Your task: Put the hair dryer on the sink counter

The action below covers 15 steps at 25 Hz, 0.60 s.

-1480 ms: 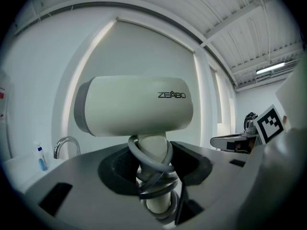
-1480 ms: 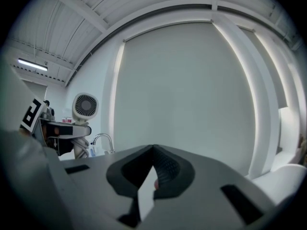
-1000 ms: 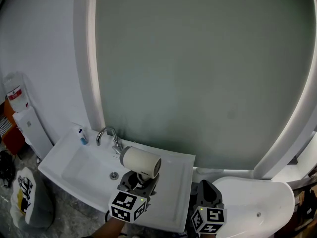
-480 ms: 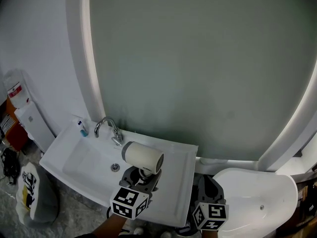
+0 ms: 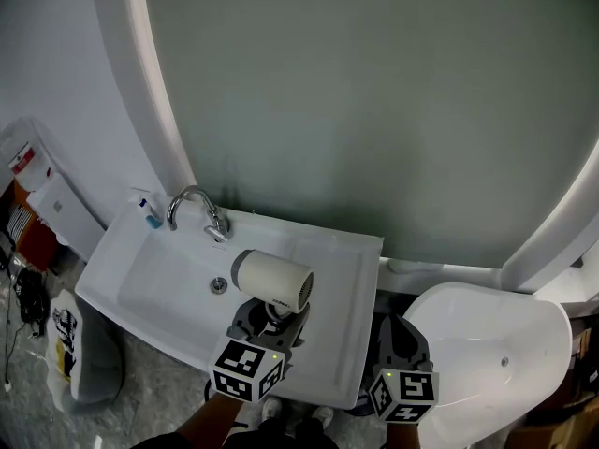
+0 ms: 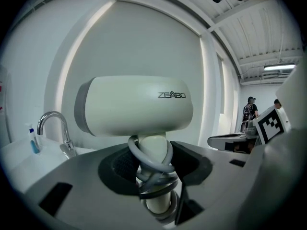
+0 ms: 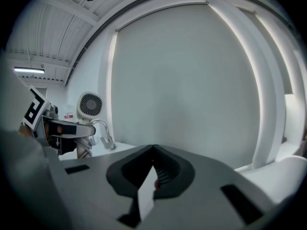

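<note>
A cream hair dryer [image 5: 271, 281] with its grey cord wound round the handle is held upright over the white sink counter [image 5: 339, 267], just right of the basin. My left gripper [image 5: 271, 318] is shut on the handle; in the left gripper view the dryer [image 6: 134, 107] fills the middle, with the pads of that gripper [image 6: 152, 166] pressing the cord-wrapped handle. My right gripper [image 5: 398, 346] hangs right of the counter's front corner, shut with nothing in it. The right gripper view shows its own jaws [image 7: 153, 169] closed and the dryer's rear grille [image 7: 89, 105] at far left.
A chrome faucet [image 5: 192, 209] stands behind the basin, and a small blue-capped bottle [image 5: 150, 215] sits at the back left corner. A large arched mirror covers the wall behind. A white rounded fixture [image 5: 487, 354] stands to the right. A bag [image 5: 80, 354] lies on the floor at left.
The head view has shifted, so the sink now shows higher and more fully. The dryer stays in the left gripper and has drifted slightly right over the counter. The right gripper has barely moved.
</note>
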Available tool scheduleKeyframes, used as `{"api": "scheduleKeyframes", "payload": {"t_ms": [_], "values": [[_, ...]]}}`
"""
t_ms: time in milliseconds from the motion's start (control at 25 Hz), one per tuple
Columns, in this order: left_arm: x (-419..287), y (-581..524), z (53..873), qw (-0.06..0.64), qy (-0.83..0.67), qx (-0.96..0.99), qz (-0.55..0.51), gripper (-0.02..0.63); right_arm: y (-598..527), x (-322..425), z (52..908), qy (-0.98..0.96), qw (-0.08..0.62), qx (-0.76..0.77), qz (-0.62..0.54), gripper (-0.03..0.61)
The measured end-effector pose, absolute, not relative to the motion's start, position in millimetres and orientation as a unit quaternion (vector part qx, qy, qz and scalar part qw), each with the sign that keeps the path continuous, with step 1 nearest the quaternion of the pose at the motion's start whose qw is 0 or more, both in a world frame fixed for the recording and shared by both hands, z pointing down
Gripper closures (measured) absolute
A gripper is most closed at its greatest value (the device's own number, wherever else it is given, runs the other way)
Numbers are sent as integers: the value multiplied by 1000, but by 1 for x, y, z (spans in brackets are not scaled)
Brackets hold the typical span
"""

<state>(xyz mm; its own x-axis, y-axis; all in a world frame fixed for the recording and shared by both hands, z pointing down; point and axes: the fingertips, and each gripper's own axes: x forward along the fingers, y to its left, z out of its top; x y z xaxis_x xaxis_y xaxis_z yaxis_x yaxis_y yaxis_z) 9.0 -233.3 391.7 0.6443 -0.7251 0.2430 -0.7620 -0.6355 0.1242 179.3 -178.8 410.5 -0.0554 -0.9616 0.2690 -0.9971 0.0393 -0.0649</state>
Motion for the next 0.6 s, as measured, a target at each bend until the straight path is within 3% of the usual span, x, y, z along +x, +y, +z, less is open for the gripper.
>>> {"api": "scheduleKeyframes", "payload": {"t_ms": [600], "values": [[25, -233, 466, 157, -408, 889, 137, 420, -188, 185, 479, -718, 111, 667, 165, 557]]}}
